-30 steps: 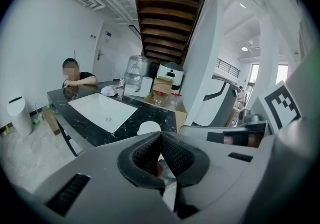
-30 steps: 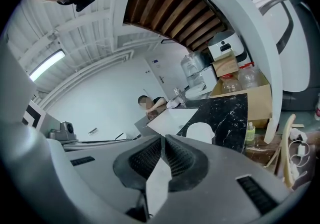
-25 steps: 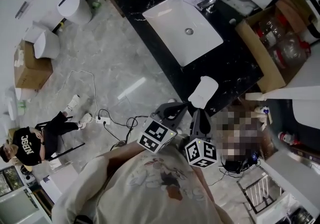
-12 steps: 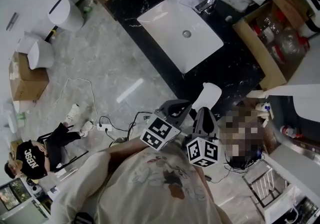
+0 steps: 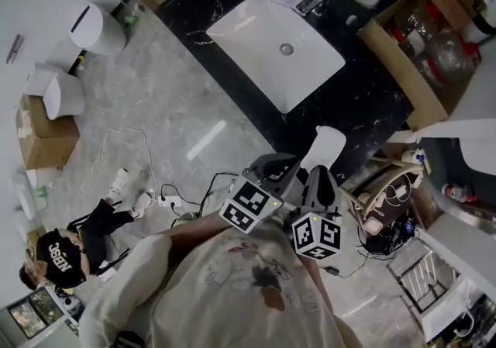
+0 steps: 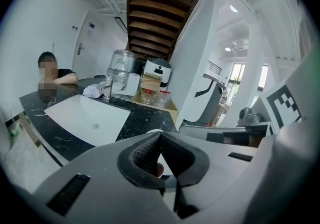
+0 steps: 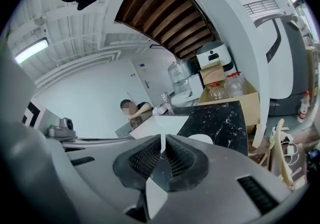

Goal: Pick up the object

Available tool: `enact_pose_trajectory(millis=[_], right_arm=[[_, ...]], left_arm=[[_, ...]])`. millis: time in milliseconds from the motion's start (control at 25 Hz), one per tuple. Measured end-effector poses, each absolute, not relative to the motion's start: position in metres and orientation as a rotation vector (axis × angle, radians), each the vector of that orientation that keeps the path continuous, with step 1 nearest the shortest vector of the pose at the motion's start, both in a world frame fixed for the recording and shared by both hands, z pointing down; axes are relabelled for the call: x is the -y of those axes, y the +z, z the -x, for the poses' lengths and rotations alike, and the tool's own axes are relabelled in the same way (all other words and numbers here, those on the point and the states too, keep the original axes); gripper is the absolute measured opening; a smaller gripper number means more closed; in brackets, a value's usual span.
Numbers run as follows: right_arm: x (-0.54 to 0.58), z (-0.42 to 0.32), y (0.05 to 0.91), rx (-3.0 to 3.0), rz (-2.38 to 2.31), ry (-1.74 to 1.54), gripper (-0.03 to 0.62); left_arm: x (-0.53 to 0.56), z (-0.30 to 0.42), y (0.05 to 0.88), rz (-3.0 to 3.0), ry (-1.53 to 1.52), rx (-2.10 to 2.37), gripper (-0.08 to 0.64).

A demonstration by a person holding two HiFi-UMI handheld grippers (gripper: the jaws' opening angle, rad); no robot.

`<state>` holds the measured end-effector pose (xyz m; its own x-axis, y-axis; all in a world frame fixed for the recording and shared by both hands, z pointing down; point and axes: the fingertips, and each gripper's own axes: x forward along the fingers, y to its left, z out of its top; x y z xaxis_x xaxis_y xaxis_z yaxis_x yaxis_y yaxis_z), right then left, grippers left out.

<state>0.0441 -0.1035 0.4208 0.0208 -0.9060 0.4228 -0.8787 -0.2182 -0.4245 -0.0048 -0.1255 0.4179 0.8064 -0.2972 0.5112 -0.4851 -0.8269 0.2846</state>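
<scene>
We're on sink (image 5: 275, 44): plain white. Around it, counter (image 5: 372, 114): black, thin white veining. On near side of sink, flat object (image 5: 325, 145): white. Right of sink, box (image 5: 399, 79): brown cardboard. Left of sink, floor (image 5: 155, 106): pale grey, marbled. We note left gripper (image 6: 159, 140) and right gripper (image 7: 162, 149): grey shells, black dimpled pads. Their marker cubes (image 5: 249, 209): black-and-white squares. Our shirt (image 5: 232, 292): cream, printed drawing.

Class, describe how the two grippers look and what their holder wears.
The left gripper and right gripper are grey shells with black dimpled fingers. Each carries a white cube with black square markers. The person wears a beige T-shirt with a print.
</scene>
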Motion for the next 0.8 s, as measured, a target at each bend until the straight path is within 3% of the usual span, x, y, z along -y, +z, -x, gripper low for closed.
enact_pose_trajectory(millis=[400, 520, 800], right_arm=[[0.114, -0.073, 0.436, -1.897, 2.247, -1.0, 0.025], [0.117, -0.077, 0.445, -1.899, 2.215, -1.034, 0.092], [0.126, -0.089, 0.457, -1.905, 2.18, -1.092, 0.092]], left_arm=[[0.135, -0.013, 0.43, -2.585, 0.705, 0.587, 0.008], [0.138, -0.022, 0.436, -2.579, 0.725, 0.594, 0.008], [0.143, -0.036, 0.451, -2.536, 0.783, 0.61, 0.008]])
